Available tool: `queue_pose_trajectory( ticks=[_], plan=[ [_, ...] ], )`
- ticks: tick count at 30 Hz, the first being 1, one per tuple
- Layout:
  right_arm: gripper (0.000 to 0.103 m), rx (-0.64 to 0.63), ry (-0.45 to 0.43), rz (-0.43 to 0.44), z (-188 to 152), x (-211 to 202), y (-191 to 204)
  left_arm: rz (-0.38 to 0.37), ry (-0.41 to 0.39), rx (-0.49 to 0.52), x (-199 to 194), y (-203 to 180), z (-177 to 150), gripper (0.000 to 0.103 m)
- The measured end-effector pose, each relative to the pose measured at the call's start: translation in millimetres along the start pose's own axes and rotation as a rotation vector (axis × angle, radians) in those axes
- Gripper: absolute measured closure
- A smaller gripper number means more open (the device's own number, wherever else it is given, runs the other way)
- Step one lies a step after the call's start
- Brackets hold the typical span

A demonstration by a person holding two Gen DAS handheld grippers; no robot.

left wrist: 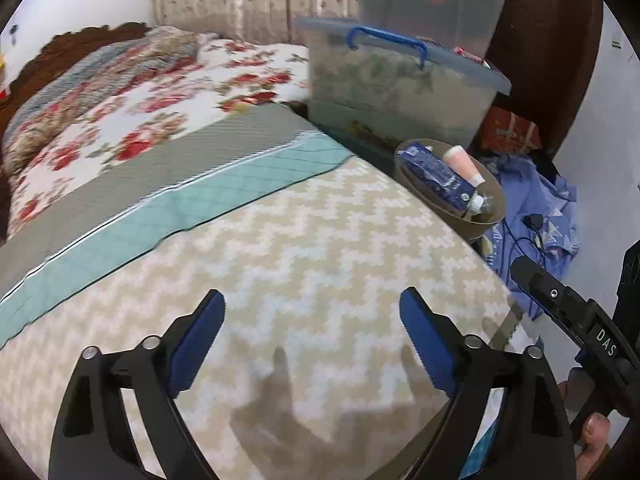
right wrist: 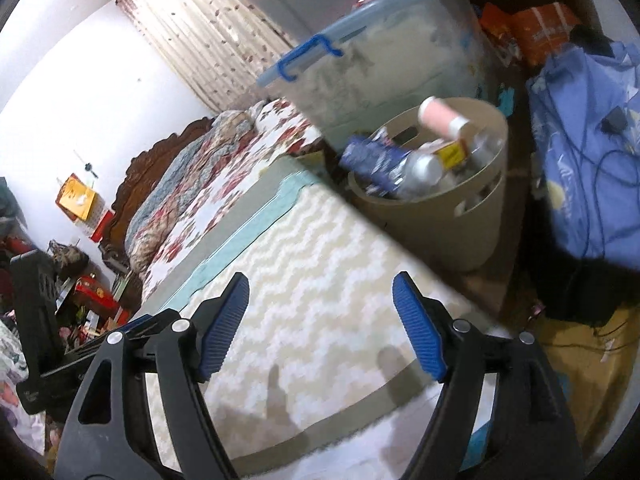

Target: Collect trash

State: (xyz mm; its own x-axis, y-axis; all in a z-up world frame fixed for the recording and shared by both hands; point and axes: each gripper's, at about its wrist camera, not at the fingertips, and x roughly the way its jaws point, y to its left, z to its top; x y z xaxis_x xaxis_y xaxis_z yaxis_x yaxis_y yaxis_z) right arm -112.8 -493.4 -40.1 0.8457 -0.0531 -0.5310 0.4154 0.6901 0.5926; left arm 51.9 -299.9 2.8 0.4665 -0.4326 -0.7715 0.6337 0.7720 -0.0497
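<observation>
A beige waste bin [left wrist: 486, 222] [right wrist: 484, 216] stands on the floor beside the bed, between it and a blue cloth heap. Trash fills the bin: a dark blue packet [left wrist: 434, 178] [right wrist: 370, 158], a pink tube [left wrist: 464, 162] [right wrist: 442, 118], a silvery bottle [right wrist: 420, 170] and a yellow box [right wrist: 452, 154]. My left gripper [left wrist: 312, 332] hangs open over the zigzag bedspread [left wrist: 304, 240], nothing between its blue pads. My right gripper [right wrist: 320, 320] is open too, empty, over the same bedspread [right wrist: 312, 264], the bin ahead to its right. The right gripper's black body [left wrist: 576, 312] shows at the left view's right edge.
Clear storage boxes with blue lids [left wrist: 400, 84] [right wrist: 372, 64] are stacked behind the bin. A floral quilt [left wrist: 132, 108] [right wrist: 192, 184] covers the far bed. The blue cloth with a cable [left wrist: 536, 220] [right wrist: 588, 152] lies right of the bin. Clutter [right wrist: 92, 292] sits by the headboard.
</observation>
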Motion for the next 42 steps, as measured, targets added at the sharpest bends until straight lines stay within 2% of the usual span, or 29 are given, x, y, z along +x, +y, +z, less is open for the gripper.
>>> queue_pose_trajectory(
  ticks=[5, 13, 24, 42],
  plan=[
    [0.023, -0.042, 0.001, 0.006, -20, -12, 30, 0.048, -0.047, -0.023, -33, 22, -22, 0.011],
    [0.019, -0.056, -0.015, 0.008, -37, -34, 56, 0.1, -0.094, -0.031, -67, 37, -44, 0.009],
    [0.013, -0.078, -0.017, 0.005, -52, -51, 77, 0.187, -0.146, -0.045, -99, 50, -63, 0.009],
    [0.004, -0.079, -0.073, -0.009, -65, -82, 85, 0.26, -0.219, -0.036, -134, 41, -77, 0.009]
  ],
)
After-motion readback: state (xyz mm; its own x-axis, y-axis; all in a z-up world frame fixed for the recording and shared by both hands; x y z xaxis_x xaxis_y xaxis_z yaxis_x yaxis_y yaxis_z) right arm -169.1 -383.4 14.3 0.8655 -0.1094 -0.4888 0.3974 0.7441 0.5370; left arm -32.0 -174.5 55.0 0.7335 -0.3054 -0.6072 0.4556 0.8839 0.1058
